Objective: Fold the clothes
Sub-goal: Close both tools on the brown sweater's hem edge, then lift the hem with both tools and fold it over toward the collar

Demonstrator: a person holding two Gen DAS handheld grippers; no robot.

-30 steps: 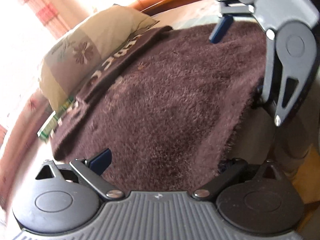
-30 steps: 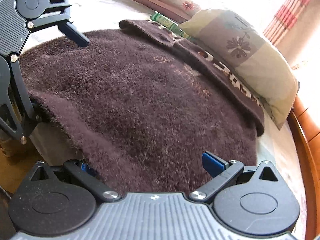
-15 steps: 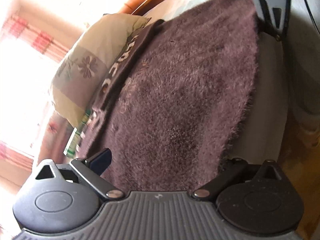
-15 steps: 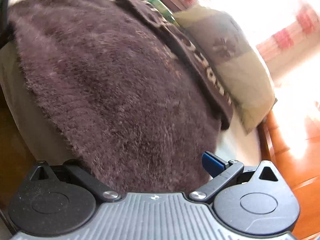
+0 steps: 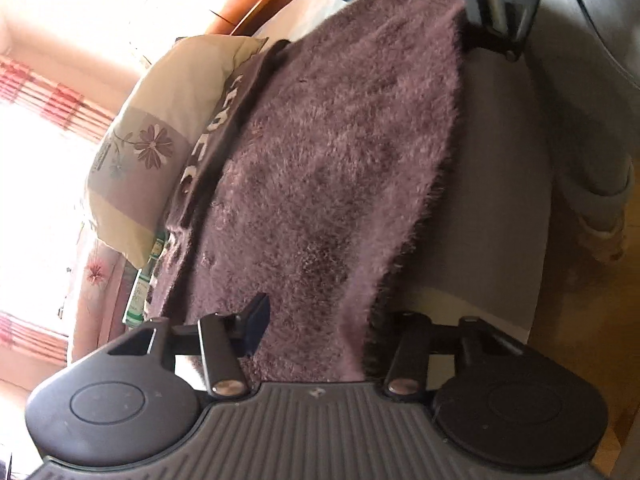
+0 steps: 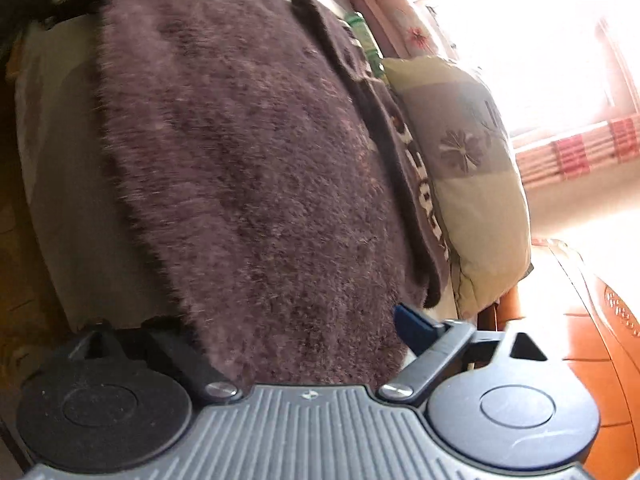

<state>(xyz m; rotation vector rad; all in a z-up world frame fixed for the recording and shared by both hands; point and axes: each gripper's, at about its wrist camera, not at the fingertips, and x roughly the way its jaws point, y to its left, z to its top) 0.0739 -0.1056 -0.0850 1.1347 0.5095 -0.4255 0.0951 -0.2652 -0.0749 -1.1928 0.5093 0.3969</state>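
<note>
Sweater point(image 5: 328, 168), brown and fuzzy, lies spread flat on the bed point(image 5: 500, 200), its near hem hanging a little over the mattress edge; the lettered part at its far side rests against a floral pillow point(image 5: 152, 148). Left wrist view: the left gripper point(image 5: 316, 332) straddles one corner of that hem, and its jaws have just been closing with the fabric between them. One blue pad point(image 5: 256, 320) sits on top of the pile; the other finger is under the overhang and mostly hidden, so I cannot tell whether the pinch has bitten yet. The other tool shows at the top of this view, at the far corner of the same hem. Right wrist view: the right gripper point(image 6: 304, 344) stands at its own corner, jaws also just narrowing around the hem but plainly wider, its blue pad point(image 6: 416, 332) clear of the cloth, so not yet gripping. Risks, as I judge them: the long pile may let a shallow pinch slip; the lower finger could catch the bedsheet along with the hem; an uneven bite between the two sides would skew the fold. Containers: none seen, only a green-and-white packet point(image 5: 142, 292) half tucked beside the pillow, contents not readable.
</note>
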